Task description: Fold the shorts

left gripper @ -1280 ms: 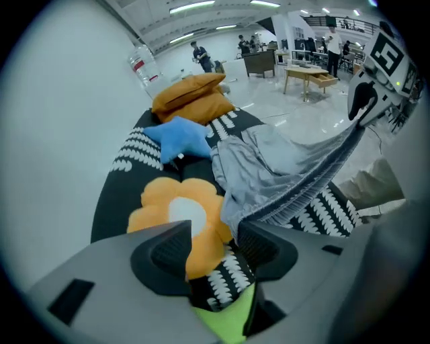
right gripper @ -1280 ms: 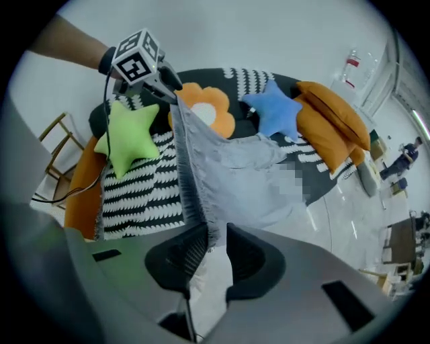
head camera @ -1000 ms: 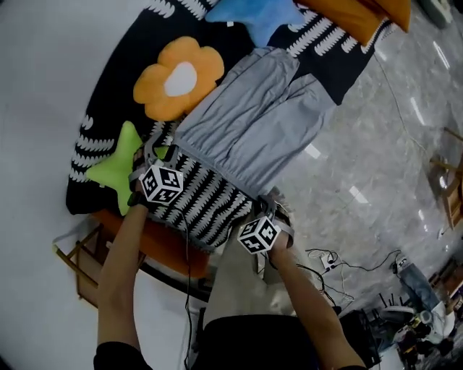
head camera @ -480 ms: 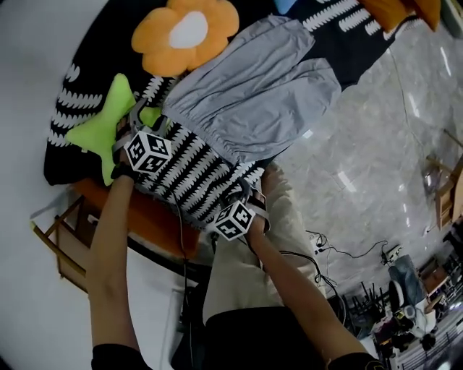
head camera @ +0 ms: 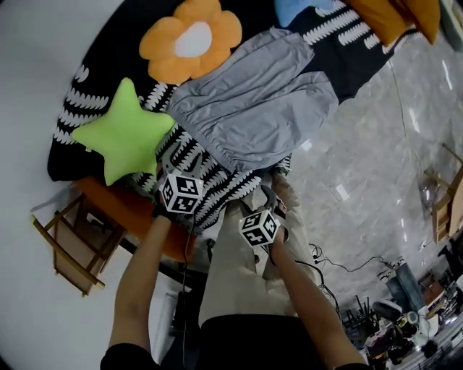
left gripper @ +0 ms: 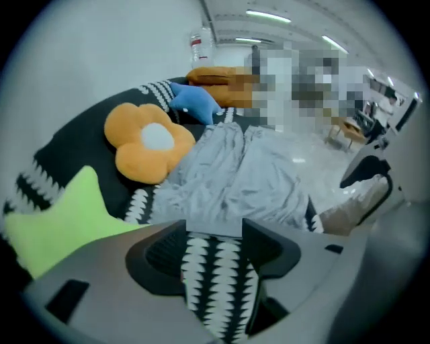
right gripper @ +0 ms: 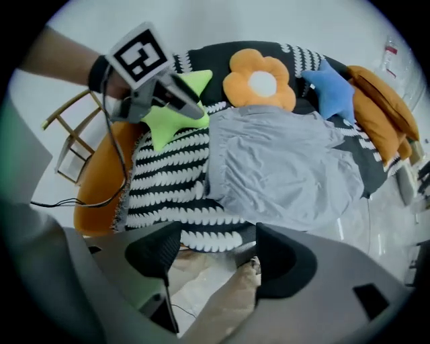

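The grey shorts [head camera: 253,108] lie spread flat on a black cover with white leaf stripes [head camera: 206,177], waistband toward me; they also show in the left gripper view [left gripper: 235,178] and the right gripper view [right gripper: 282,168]. My left gripper [head camera: 169,159] hovers over the cover just short of the waistband's left end. Its jaws have just been opening and stand open [left gripper: 213,245], with only the striped cover showing between them. My right gripper [head camera: 275,194] hangs past the cover's near edge. Its jaws have also just opened [right gripper: 213,252], with nothing held; a beige trouser leg [right gripper: 222,302] lies below.
A green star cushion [head camera: 123,134] lies left of the shorts, an orange flower cushion [head camera: 192,40] and a blue star cushion [head camera: 296,9] beyond them. An orange cushion [head camera: 126,213] and a wooden chair [head camera: 69,242] sit at the near left. Cables [head camera: 347,260] lie on the marble floor.
Both grippers have let go and drawn back from the waistband toward me. The left one has moved right, uncovering the green star. The shorts lie still.
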Demonstrator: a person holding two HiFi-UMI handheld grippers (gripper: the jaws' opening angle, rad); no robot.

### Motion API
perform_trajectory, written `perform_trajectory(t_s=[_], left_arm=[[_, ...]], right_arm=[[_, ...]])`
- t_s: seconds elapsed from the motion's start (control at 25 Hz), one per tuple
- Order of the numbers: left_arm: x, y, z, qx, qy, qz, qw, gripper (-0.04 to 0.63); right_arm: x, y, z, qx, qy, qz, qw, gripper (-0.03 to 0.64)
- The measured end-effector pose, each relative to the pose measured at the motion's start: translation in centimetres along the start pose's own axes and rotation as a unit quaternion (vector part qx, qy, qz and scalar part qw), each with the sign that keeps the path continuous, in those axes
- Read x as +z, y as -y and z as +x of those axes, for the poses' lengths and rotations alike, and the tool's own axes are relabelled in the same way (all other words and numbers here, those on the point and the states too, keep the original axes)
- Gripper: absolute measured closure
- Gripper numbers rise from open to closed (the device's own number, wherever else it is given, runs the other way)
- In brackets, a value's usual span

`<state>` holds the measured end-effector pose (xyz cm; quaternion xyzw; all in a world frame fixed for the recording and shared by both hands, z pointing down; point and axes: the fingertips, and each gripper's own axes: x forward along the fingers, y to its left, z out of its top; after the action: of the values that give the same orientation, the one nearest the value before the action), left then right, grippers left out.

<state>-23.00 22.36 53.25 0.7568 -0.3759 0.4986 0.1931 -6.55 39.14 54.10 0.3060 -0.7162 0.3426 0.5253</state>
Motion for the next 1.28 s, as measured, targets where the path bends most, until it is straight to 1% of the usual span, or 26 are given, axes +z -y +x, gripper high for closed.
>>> perform_trajectory(t_s=[0.04,0.08,0.16,0.2,0.28,0.32,0.4,0.44,0.48,0.6,0.68,0.76,0.88,1.0,1.12,1.2,1.28], left_arm=[[-0.4,3.0,0.2,-0.017,0.000,-0.015,0.9997,0.343],[-0.7,5.6,0.6,-0.029,-0.002,-0.016,0.9994,0.367],[-1.9,10.4,1.6,-0.058,-0.015,0.009,0.9982,0.374],[-2.7,12.8,2.2,-0.082,-0.025,0.023,0.9960,0.378],[-4.1,16.8,3.3,-0.130,-0.045,0.052,0.9891,0.379],[-4.7,17.9,3.9,-0.136,-0.054,0.070,0.9869,0.377],[-5.4,18.1,5.3,-0.110,-0.068,0.103,0.9862,0.379],[-5.6,17.8,6.1,-0.096,-0.077,0.110,0.9863,0.379],[-5.8,17.7,6.8,-0.088,-0.086,0.109,0.9864,0.379],[-6.5,18.5,8.0,-0.091,-0.109,0.084,0.9862,0.380],[-6.1,18.2,8.3,-0.087,-0.112,0.075,0.9871,0.395],[-5.3,17.5,8.5,-0.080,-0.111,0.066,0.9883,0.428],[-4.6,17.1,8.4,-0.080,-0.109,0.051,0.9894,0.435],[-3.4,16.7,7.5,-0.073,-0.099,0.058,0.9907,0.413],[-2.1,16.3,6.5,-0.062,-0.092,0.057,0.9922,0.413],[-2.6,16.8,6.9,-0.068,-0.108,0.064,0.9897,0.413],[-4.0,17.6,8.1,-0.076,-0.134,0.080,0.9848,0.412]], right_arm=[[-0.9,1.9,-0.2,-0.013,-0.003,-0.001,1.000,0.250],[-1.6,3.9,-0.2,-0.025,-0.007,-0.001,1.000,0.250],[-3.0,7.5,0.2,-0.045,-0.016,0.006,0.999,0.253],[-3.8,9.0,0.5,-0.052,-0.021,0.012,0.998,0.256],[-5.3,11.2,0.7,-0.057,-0.032,0.019,0.998,0.258],[-6.0,12.0,0.6,-0.056,-0.037,0.018,0.998,0.263],[-7.0,13.2,0.4,-0.053,-0.042,0.008,0.998,0.275],[-7.4,13.7,0.3,-0.053,-0.042,0.001,0.998,0.276],[-7.9,14.3,0.3,-0.054,-0.042,-0.005,0.998,0.278],[-10.0,15.4,0.2,-0.051,-0.051,-0.004,0.997,0.285],[-10.8,15.6,0.3,-0.045,-0.056,0.000,0.997,0.290],[-11.0,15.6,0.4,-0.039,-0.060,0.000,0.997,0.293],[-11.2,14.9,0.7,-0.031,-0.065,-0.004,0.997,0.295],[-10.7,14.5,0.8,-0.026,-0.064,-0.005,0.998,0.298],[-10.1,14.5,0.4,-0.025,-0.059,-0.003,0.998,0.299],[-10.2,14.6,0.3,-0.024,-0.057,-0.001,0.998,0.302],[-10.6,14.6,0.5,-0.024,-0.057,0.001,0.998,0.302]])
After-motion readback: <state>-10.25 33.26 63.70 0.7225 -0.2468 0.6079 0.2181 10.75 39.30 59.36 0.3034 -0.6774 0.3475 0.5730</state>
